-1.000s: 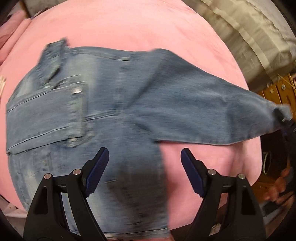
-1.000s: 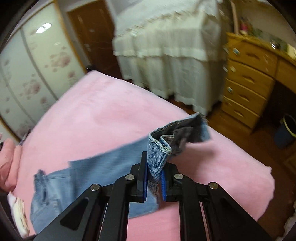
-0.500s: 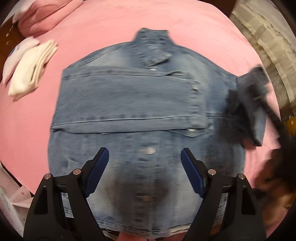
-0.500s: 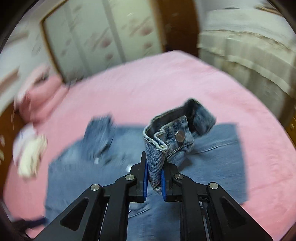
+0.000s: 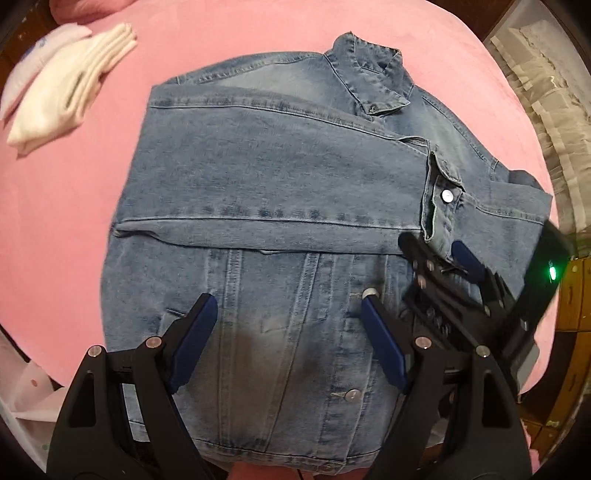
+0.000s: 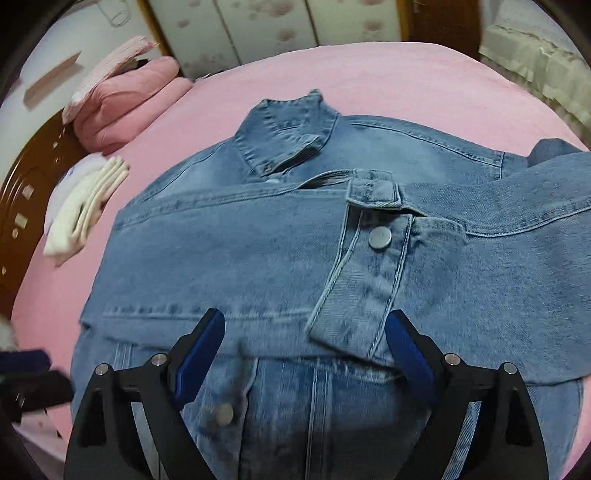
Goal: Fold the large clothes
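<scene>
Directly beneath both cameras, on the pink bed point(image 6: 388, 70), the denim jacket point(image 5: 295, 206) lies front-up with its collar point(image 6: 284, 133) toward the far side and both sleeves laid across the chest. The left gripper point(image 5: 288, 343) hovers over the lower front with its jaws apart and nothing between them. The right gripper point(image 6: 304, 350) has just been opening; its jaws now stand wide on either side of the sleeve cuff point(image 6: 369, 273), and the pads no longer press on it, so the cuff rests loose on the jacket. The risk from here, as a judgement, is that this cuff sits tilted and slightly lifted at its corner, so a blue pad point(image 6: 406, 347) drawn back close to it could catch the edge and drag the sleeve off the chest, undoing the fold. The stiff denim may also spring up along the crossed sleeves and leave a bulge when the body is folded next. In the left view the right tool sits just beside the left one's fingers, so the two could knock together if either swings inward. Farther off, a stack of folded white cloth point(image 5: 74, 85) lies well apart to the left, and pink bedding point(image 6: 125, 96) is heaped by the wooden headboard point(image 6: 33, 177); neither stands in the way. Beyond the bed are patterned wardrobe doors point(image 6: 280, 26) and a pale frilled cover point(image 6: 535, 62).
</scene>
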The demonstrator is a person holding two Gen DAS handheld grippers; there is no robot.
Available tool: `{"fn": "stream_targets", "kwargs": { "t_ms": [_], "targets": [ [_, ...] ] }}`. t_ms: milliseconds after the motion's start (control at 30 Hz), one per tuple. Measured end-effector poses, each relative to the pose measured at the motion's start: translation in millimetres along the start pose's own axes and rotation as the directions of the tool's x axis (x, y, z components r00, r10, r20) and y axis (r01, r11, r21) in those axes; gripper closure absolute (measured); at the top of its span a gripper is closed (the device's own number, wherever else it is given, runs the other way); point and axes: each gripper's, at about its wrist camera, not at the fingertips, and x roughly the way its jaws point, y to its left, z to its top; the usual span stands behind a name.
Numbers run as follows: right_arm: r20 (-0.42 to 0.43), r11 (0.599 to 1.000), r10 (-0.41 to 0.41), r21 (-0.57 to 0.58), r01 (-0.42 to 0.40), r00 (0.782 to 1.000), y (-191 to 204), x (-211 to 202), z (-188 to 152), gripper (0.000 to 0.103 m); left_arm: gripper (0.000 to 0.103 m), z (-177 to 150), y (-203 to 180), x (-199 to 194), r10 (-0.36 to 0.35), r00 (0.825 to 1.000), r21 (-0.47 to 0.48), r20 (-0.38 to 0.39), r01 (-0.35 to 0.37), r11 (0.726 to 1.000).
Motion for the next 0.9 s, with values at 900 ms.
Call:
{"fn": "stream_targets", "kwargs": {
  "t_ms": [900],
  "targets": [
    [-0.051,0.973,-0.123,0.188,0.131,0.991,-173,-168,-79,0.013,0.060,12,-121,101,-0.312,0.946,-0.221,0.084,0.323,0.920]
  ]
}}
